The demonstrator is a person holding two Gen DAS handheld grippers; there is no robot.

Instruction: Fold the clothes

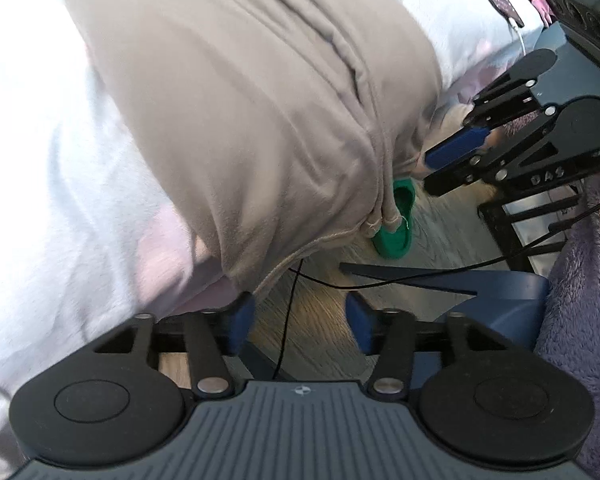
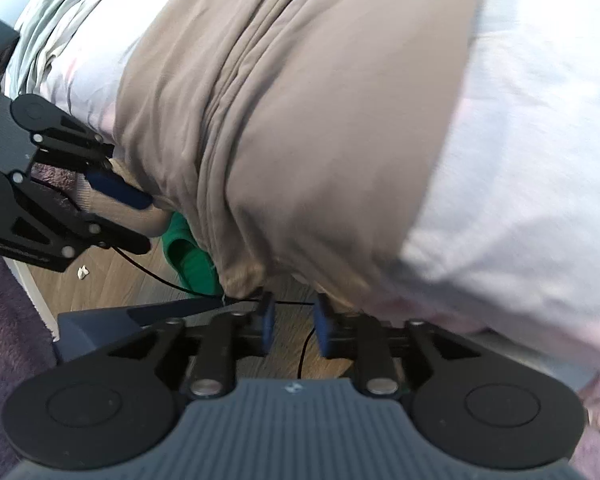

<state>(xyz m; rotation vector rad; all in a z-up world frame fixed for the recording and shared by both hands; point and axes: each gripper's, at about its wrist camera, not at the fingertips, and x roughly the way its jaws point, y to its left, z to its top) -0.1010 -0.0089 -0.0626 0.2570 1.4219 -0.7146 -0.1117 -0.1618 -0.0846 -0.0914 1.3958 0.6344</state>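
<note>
Beige garment (image 1: 236, 92) draped over bed (image 1: 60, 168) edge, just beyond both tongs; left tongs (image 1: 300, 320) wide, right tongs (image 2: 294, 324) narrow, both empty.

The folded garment (image 1: 236, 112) lay on the bed (image 1: 60, 168), its end hanging over the bed's edge; a slipper (image 1: 396, 232) sat on the floor (image 1: 312, 320) just beneath that overhang; a cable (image 1: 380, 280) ran across the floor near the slipper; the right gripper (image 1: 440, 168) hung beside the overhang, the left gripper (image 1: 300, 320) above the floor.
</note>
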